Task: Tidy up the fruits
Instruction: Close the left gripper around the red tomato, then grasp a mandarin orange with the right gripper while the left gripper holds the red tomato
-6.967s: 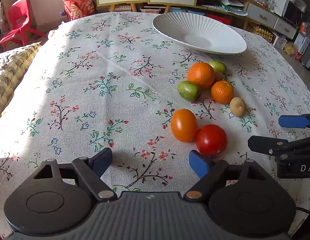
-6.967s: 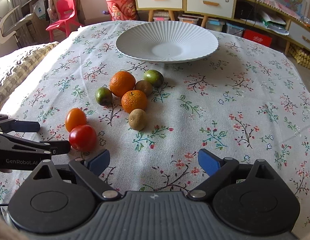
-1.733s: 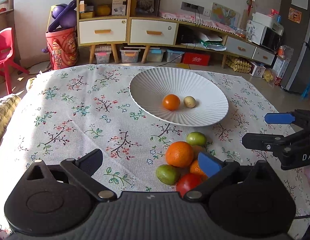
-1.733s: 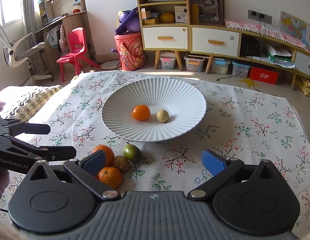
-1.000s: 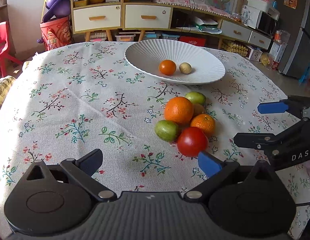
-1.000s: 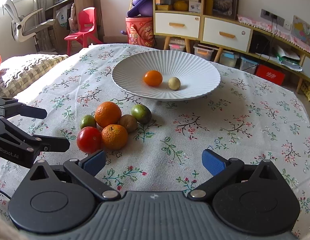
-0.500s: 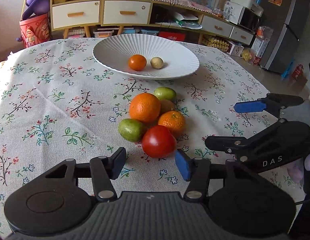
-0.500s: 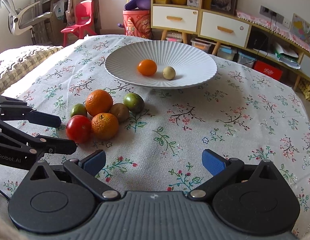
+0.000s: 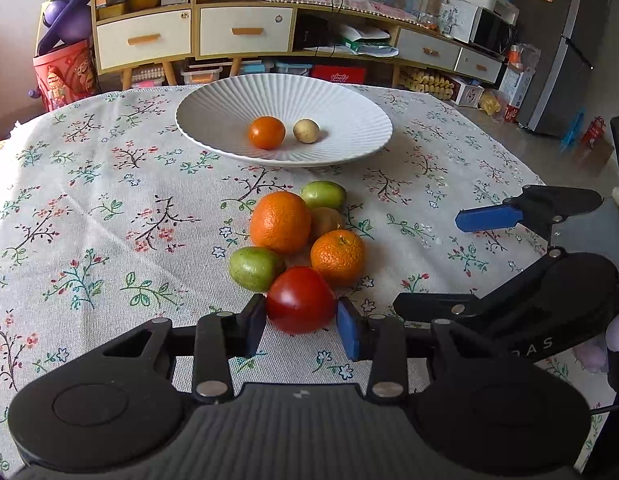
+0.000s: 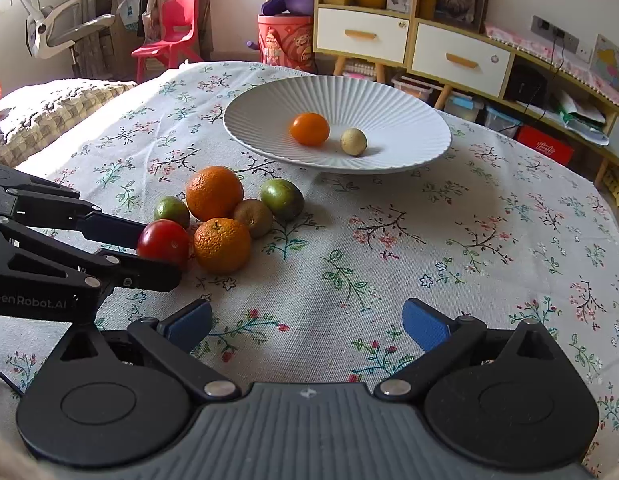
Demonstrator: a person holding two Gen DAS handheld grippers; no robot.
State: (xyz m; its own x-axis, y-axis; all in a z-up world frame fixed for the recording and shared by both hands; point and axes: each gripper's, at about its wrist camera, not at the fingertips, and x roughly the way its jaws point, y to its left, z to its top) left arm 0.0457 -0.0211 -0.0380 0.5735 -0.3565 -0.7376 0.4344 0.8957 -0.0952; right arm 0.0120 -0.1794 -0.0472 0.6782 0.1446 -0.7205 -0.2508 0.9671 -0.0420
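Note:
My left gripper [image 9: 301,322] is shut on a red tomato [image 9: 300,299] at the near end of a fruit pile on the flowered tablecloth; the tomato also shows in the right wrist view [image 10: 164,242]. Behind it lie a small orange [image 9: 337,257], a large orange [image 9: 280,221], two green fruits [image 9: 256,268] [image 9: 323,195] and a brown kiwi [image 9: 326,221]. A white ribbed plate [image 9: 229,128] holds an orange tomato [image 9: 266,132] and a pale small fruit [image 9: 306,131]. My right gripper [image 10: 307,326] is open and empty, right of the pile.
The right gripper also shows at the right of the left wrist view [image 9: 509,256]. A woven cushion [image 10: 49,112] lies at the table's left edge. Cabinets [image 9: 237,36], a red bucket [image 10: 287,40] and a red chair [image 10: 169,28] stand beyond the far edge.
My left gripper has moved forward and closed its fingers onto the red tomato. The right gripper has stayed open and drifted a little closer to the pile.

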